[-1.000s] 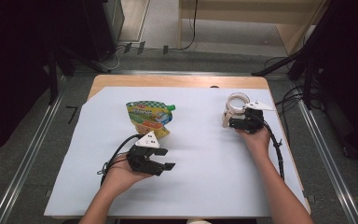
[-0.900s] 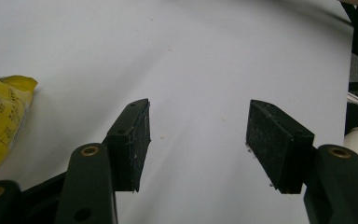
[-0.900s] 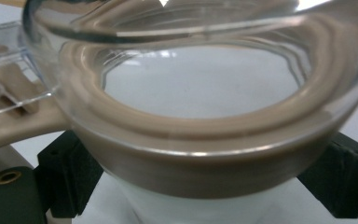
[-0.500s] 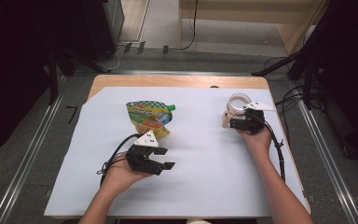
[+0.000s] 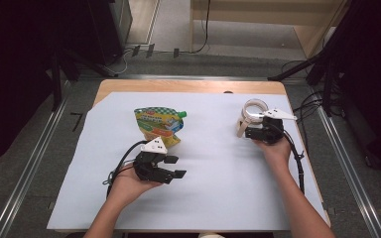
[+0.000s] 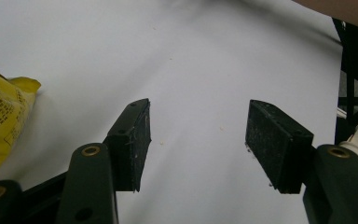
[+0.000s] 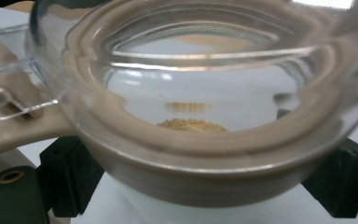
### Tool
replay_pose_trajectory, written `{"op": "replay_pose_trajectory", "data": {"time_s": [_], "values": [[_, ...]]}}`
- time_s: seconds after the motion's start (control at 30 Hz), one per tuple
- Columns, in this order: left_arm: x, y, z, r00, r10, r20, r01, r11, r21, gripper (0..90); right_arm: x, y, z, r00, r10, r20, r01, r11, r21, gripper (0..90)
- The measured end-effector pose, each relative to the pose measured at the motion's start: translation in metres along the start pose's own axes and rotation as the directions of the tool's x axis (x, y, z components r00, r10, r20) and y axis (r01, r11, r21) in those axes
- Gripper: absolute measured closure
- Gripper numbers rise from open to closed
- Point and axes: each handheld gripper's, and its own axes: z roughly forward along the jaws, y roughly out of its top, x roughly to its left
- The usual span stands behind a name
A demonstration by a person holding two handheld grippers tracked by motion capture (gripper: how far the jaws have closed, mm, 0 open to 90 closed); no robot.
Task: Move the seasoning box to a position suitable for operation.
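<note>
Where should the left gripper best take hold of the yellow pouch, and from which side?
Probably at the pouch's near flat edge, coming from the person's side: it lies flat on the paper, that edge is closest to the open left gripper, and the green cap is farther away.

The spouted pouch (image 5: 158,125) is yellow with a green-and-white checked top and a green cap. The clear jar (image 5: 252,113) has a beige rim and tan powder (image 7: 193,124) inside. Both stand on a white sheet (image 5: 218,198).

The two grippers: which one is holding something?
The right gripper is: its jaws sit on either side of the clear jar with a beige rim. The left gripper has its jaws wide apart over bare white paper.
</note>
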Motion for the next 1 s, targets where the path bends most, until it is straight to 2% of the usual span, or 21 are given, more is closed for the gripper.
{"op": "replay_pose_trajectory", "data": {"time_s": [0.27,0.3,0.33,0.47,0.73,0.77,1.0], "values": [[-0.001,0.0,-0.002,0.9998,0.014,-0.013,-0.014,0.9999,-0.001,39.6,0.021,0.005,-0.021,0.999,-0.022,-0.039,0.021,1.0,-0.021,11.9],[-0.001,0.0,-0.002,0.9998,0.017,-0.013,-0.017,0.9999,0.0,39.6,0.028,0.005,-0.026,0.9984,-0.03,-0.049,0.029,0.999,-0.018,11.9],[-0.001,0.0,-0.002,0.9998,0.017,-0.014,-0.017,0.9999,0.0,39.6,0.028,0.005,-0.026,0.9984,-0.03,-0.049,0.029,0.999,-0.018,11.9],[-0.001,0.0,-0.001,0.9998,0.018,-0.009,-0.018,0.9998,-0.005,39.7,0.043,0.001,-0.034,0.9961,-0.054,-0.07,0.054,0.999,-0.006,11.9],[0.001,0.001,-0.001,0.9996,0.025,-0.015,-0.025,0.9997,-0.009,39.9,0.071,-0.01,-0.049,0.9888,-0.086,-0.122,0.089,0.996,0.017,11.9],[0.001,0.001,-0.002,0.9996,0.025,-0.016,-0.025,0.9996,-0.009,39.9,0.077,-0.012,-0.051,0.9863,-0.088,-0.139,0.092,0.996,0.02,11.9],[0.002,0.001,-0.001,0.9998,0.019,-0.01,-0.019,0.9997,-0.016,40.2,0.098,-0.018,-0.056,0.9771,-0.112,-0.181,0.119,0.993,0.029,11.9]]}}
